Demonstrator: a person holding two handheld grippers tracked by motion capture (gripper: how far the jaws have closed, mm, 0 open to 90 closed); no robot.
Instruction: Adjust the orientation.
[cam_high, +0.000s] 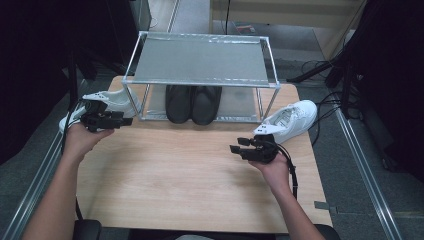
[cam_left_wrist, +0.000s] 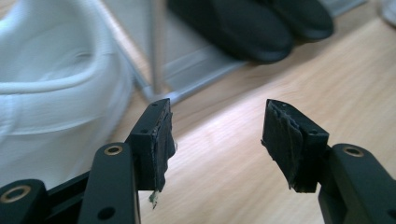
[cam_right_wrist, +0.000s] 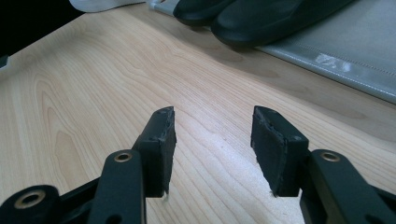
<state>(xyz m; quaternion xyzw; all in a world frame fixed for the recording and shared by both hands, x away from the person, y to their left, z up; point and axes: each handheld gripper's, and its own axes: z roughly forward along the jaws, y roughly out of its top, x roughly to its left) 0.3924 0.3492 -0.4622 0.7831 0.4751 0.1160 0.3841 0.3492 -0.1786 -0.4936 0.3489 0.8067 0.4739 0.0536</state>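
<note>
White shoe beside left gripper, fingers spread empty; wooden table, grey floor

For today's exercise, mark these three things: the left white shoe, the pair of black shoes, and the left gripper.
left white shoe (cam_high: 116, 100), high view, upper.
black shoes (cam_high: 193, 104), high view, toe tops.
left gripper (cam_left_wrist: 217, 135), left gripper view, between the open jaws.

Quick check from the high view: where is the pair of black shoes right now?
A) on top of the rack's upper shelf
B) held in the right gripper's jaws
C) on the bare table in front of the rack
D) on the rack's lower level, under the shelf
D: the black shoes stand side by side under the upper shelf of the metal rack, whose top is bare.
</note>
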